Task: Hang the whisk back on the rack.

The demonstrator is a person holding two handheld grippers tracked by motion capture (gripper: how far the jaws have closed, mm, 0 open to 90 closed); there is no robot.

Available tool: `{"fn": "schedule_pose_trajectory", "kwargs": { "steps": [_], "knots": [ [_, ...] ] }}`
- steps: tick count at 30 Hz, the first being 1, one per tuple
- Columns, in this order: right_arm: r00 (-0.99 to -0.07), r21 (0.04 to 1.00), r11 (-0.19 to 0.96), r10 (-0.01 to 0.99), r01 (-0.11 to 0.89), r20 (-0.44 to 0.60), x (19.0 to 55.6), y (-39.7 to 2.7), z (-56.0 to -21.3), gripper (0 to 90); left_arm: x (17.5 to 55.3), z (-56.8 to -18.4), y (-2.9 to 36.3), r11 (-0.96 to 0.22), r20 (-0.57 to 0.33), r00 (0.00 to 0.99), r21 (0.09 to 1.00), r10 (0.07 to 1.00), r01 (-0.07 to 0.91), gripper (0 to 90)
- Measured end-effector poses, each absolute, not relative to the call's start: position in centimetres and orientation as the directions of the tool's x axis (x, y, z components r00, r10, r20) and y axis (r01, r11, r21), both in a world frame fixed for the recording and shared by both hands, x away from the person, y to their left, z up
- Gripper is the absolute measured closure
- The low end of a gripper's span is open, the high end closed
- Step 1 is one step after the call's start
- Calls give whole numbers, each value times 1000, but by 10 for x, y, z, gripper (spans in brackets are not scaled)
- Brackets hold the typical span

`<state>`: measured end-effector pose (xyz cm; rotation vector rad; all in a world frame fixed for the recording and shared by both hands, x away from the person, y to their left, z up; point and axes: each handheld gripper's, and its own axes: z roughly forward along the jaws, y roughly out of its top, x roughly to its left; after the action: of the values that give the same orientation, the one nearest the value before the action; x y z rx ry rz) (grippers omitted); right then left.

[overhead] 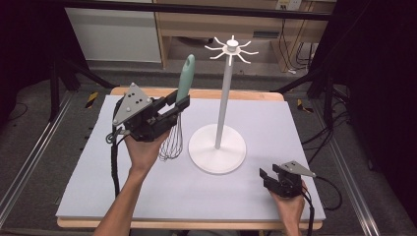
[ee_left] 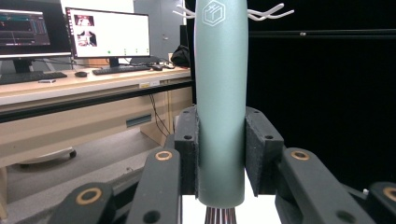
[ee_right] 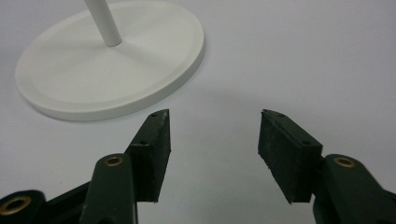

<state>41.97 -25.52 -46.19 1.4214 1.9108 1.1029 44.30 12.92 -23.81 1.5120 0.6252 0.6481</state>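
Note:
A whisk with a teal handle point(overhead: 185, 78) and wire loops point(overhead: 172, 142) hangs upright above the left half of the white mat, handle up. My left gripper point(overhead: 179, 103) is shut on the handle, and in the left gripper view both pads press on the teal handle point(ee_left: 220, 116). A white hook stand point(overhead: 225, 98) with a round base point(overhead: 217, 147) and hooks at its top point(overhead: 231, 48) stands mid-table, just right of the whisk. My right gripper point(overhead: 268, 173) rests low near the front right and is open with nothing between its fingers point(ee_right: 215, 126); the stand's base point(ee_right: 107, 70) lies ahead of it.
The white mat point(overhead: 275, 128) covers a wooden table with edges close on all sides. A wooden cabinet point(overhead: 221, 24) stands behind the table. The left gripper view looks out at a desk with monitors point(ee_left: 107, 32) and a keyboard. Black frame legs flank the table.

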Motion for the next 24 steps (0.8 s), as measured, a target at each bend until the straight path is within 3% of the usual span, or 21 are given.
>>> {"fn": "schedule_pose_trajectory", "kwargs": {
  "steps": [24],
  "knots": [
    [-320,842,120,945,526,66,420,-257,-462,441,459,-233,104,-67,38,698,998,715,13,686]
  ]
}}
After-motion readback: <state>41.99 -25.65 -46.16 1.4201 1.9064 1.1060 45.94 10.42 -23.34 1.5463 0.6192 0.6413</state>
